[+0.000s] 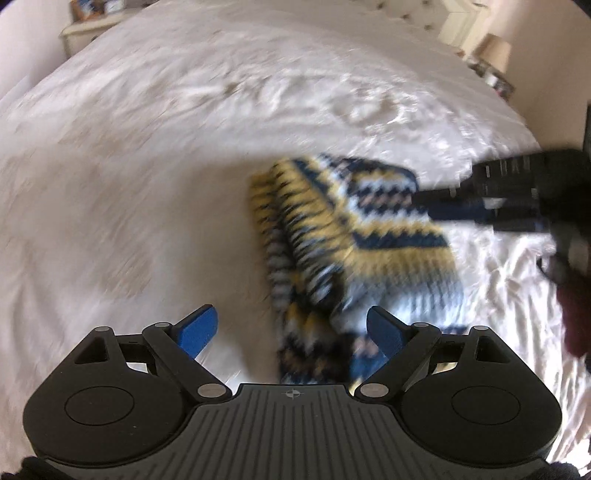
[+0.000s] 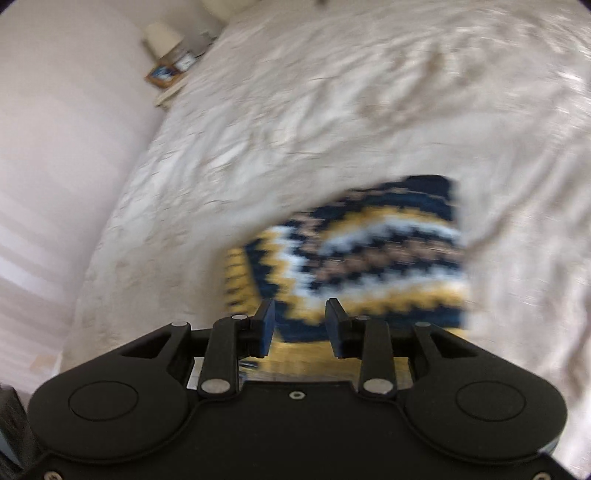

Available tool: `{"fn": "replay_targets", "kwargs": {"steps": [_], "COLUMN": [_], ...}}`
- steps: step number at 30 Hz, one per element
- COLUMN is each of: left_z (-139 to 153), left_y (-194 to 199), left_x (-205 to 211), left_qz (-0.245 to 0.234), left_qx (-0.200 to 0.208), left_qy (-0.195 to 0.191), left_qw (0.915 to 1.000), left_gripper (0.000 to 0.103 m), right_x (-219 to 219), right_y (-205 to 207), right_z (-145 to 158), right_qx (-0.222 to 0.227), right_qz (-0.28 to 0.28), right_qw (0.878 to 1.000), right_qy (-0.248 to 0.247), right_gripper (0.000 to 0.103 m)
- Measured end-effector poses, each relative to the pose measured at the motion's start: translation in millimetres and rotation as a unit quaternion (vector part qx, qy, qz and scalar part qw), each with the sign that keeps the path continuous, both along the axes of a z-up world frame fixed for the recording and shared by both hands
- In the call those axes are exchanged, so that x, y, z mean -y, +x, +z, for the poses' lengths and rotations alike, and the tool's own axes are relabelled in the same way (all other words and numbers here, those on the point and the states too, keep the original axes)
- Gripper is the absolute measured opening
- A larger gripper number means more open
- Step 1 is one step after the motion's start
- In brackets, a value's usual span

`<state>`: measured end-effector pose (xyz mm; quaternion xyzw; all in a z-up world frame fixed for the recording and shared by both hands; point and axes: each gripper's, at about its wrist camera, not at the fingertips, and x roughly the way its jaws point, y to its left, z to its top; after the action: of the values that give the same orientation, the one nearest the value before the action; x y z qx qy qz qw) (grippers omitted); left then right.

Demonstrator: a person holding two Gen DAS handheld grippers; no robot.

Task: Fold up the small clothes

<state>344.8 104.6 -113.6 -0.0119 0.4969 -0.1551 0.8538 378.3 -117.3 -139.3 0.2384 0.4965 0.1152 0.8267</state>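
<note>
Item: knitted garment (image 1: 354,243), small, zigzag bands of navy, yellow, white and a dull pink; exact type not readable through the blur.
Location: lying on the bed (image 1: 155,155), on a pale crinkled bedspread, toward the near edge in both wrist views.
Condition of item: doubled over at least once; a fold edge runs along its left side in the left wrist view, with layers stacked there. Outline roughly rectangular in the right wrist view, where the same garment (image 2: 373,258) shows fairly square corners at the far side.
Left gripper (image 1: 291,330): jaws spread wide, blue pads clear of the knit, nothing held; the near end of the garment lies below and between them.
Right gripper (image 2: 300,321): jaws partly apart, nothing pinched; it hovers over the near hem, pads not seen pressing the cloth. In the left wrist view it reaches in from the right by the garment's far corner.
Progress, judged: well along; at least one fold laid.
Remaining, judged: possibly one more fold or a tidy of the loose near end; cannot tell whether further clothes wait.
Surroundings: bedside lamp (image 2: 160,35) and clutter beyond the bed.
</note>
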Motion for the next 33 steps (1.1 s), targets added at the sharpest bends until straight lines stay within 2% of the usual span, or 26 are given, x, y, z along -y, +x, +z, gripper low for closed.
{"fn": "replay_targets", "kwargs": {"steps": [5, 8, 10, 12, 13, 16, 18, 19, 21, 25, 27, 30, 33], "left_z": [-0.6, -13.2, -28.7, -48.9, -58.8, -80.3, -82.1, -78.9, -68.4, -45.9, -37.1, -28.5, -36.0], "left_y": [21.3, 35.4, 43.9, 52.2, 54.7, 58.7, 56.1, 53.7, 46.4, 24.0, 15.5, 5.3, 3.9], "left_x": [43.5, 61.8, 64.7, 59.8, 52.3, 21.3, 9.1, 5.5, -1.7, -17.5, -20.3, -14.0, -3.9], "left_qz": [-0.045, -0.061, -0.063, -0.058, -0.051, -0.013, 0.003, 0.007, 0.017, 0.034, 0.032, 0.027, 0.025], "left_qx": [0.024, 0.032, 0.027, 0.005, -0.008, -0.057, -0.065, -0.063, -0.05, -0.026, -0.025, -0.023, -0.037], "left_qy": [0.02, 0.048, 0.079, 0.118, 0.123, 0.085, 0.064, 0.053, 0.028, -0.032, -0.055, -0.075, -0.082], "left_qw": [0.9985, 0.9965, 0.9945, 0.9914, 0.991, 0.9946, 0.9958, 0.9966, 0.9982, 0.9986, 0.9977, 0.9966, 0.9957], "left_gripper": [0.089, 0.089, 0.089, 0.09, 0.09, 0.098, 0.098, 0.097, 0.096, 0.096, 0.096, 0.096, 0.096], "right_x": [32.8, 40.3, 42.1, 42.9, 43.3, 43.5, 45.9, 48.1, 54.6, 67.0, 71.5, 77.8, 80.7], "right_y": [-22.2, -32.5, -37.3, -42.3, -43.6, -45.9, -43.8, -41.8, -36.1, -20.1, -10.2, 6.5, 21.8], "right_z": [-18.9, -31.6, -38.8, -43.5, -44.6, -42.6, -39.7, -38.2, -36.3, -36.6, -38.3, -43.9, -51.1], "right_qx": [-0.027, -0.041, -0.048, -0.053, -0.054, -0.045, -0.033, -0.027, -0.014, 0.003, 0.007, 0.008, 0.005], "right_qz": [-0.043, -0.046, -0.044, -0.04, -0.037, -0.022, -0.011, -0.007, -0.004, 0.0, 0.004, 0.007, 0.011], "right_qw": [0.998, 0.997, 0.996, 0.996, 0.996, 0.998, 0.998, 0.999, 0.999, 1.0, 1.0, 1.0, 1.0], "right_qy": [-0.027, -0.046, -0.058, -0.058, -0.053, -0.044, -0.044, -0.044, -0.037, -0.023, -0.014, 0.002, 0.011], "right_gripper": [0.043, 0.044, 0.046, 0.051, 0.053, 0.061, 0.065, 0.066, 0.076, 0.084, 0.093, 0.097, 0.101]}}
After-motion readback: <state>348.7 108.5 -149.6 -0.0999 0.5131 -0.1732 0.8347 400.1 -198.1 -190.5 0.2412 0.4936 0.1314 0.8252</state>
